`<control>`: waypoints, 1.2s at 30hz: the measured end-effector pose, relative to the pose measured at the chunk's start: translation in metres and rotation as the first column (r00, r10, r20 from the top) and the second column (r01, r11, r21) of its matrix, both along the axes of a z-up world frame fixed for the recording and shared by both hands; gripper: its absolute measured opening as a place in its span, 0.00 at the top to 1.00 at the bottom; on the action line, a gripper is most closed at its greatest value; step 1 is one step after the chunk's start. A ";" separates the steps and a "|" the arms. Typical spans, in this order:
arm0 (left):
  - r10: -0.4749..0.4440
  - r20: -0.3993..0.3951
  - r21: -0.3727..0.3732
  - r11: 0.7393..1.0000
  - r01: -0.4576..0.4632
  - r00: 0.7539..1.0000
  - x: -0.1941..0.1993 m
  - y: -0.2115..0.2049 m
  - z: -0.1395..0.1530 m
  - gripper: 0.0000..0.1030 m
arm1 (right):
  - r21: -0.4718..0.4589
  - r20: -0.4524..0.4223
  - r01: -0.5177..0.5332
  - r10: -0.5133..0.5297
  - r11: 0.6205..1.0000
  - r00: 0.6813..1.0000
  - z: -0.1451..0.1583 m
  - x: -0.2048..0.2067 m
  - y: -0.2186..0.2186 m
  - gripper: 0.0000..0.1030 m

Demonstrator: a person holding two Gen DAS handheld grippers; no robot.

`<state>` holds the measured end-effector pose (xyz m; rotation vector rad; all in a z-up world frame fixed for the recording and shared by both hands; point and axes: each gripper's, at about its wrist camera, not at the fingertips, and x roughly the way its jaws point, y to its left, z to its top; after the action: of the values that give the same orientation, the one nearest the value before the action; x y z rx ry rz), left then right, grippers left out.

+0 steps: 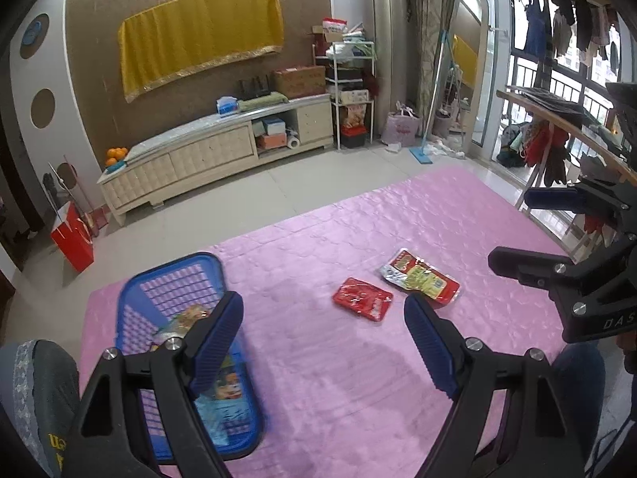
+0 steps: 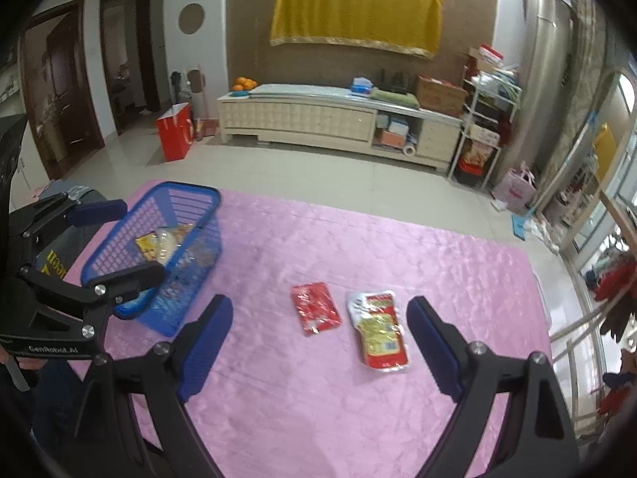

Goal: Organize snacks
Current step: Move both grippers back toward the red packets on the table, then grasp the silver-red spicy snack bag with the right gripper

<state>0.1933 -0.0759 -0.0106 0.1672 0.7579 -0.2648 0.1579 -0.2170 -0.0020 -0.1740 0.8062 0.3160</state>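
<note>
Both grippers, left (image 1: 323, 338) and right (image 2: 319, 340), stood wide and empty over the mat (image 2: 318, 247). Only the right view showed doorways (image 2: 79, 79); only the left, hanging laundry (image 1: 565, 28). Basket (image 2: 151, 239) and two packets (image 2: 316, 308) (image 2: 380, 332) appeared in both.

We work with two matching tools: the left gripper (image 1: 323, 342) and the right gripper (image 2: 319, 346) are built of matte black angular frames with triangular cut-outs, joined by round silver screws. Our fingers (image 1: 217, 342) carry dark blue ribbed pads set on the inner faces. White lettering runs along the black bodies: "GenRobot.AI" on the left tool as seen from the right wrist view, and partly cut-off letters "DAS" on the right tool in the left wrist view. We wear blue denim trousers (image 1: 579, 374), visible beside the frames.
</note>
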 end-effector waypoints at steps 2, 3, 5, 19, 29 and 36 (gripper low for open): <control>0.015 -0.024 0.013 1.000 -0.014 1.000 0.008 -0.010 -0.008 0.21 | 0.006 -0.010 0.019 -0.018 1.000 1.000 -0.007 0.005 -0.013 0.11; 0.023 -0.040 0.014 1.000 -0.023 0.999 0.013 -0.015 -0.012 0.21 | 0.009 -0.016 0.026 -0.026 1.000 1.000 -0.010 0.008 -0.017 0.11; 0.021 -0.069 0.000 1.000 -0.021 0.997 0.022 -0.025 -0.023 0.21 | 0.014 -0.038 0.043 -0.042 0.999 0.998 -0.021 0.016 -0.027 0.11; 0.020 -0.217 0.047 0.999 -0.010 0.976 0.067 -0.067 -0.111 0.21 | 0.039 -0.238 0.036 -0.026 0.999 0.971 -0.119 0.070 -0.065 0.11; 0.064 -0.305 0.036 0.998 -0.056 0.950 0.097 -0.068 -0.166 0.21 | -0.038 -0.376 -0.071 0.052 0.997 0.925 -0.181 0.110 -0.060 0.11; 0.080 -0.380 -0.009 0.996 -0.090 0.922 0.115 -0.060 -0.197 0.21 | -0.009 -0.473 -0.070 0.058 0.997 0.879 -0.214 0.131 -0.074 0.11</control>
<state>0.3082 -0.1362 -0.2073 0.0571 1.1439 -0.2262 0.2890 -0.2911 -0.2163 -0.1491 1.2939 0.4193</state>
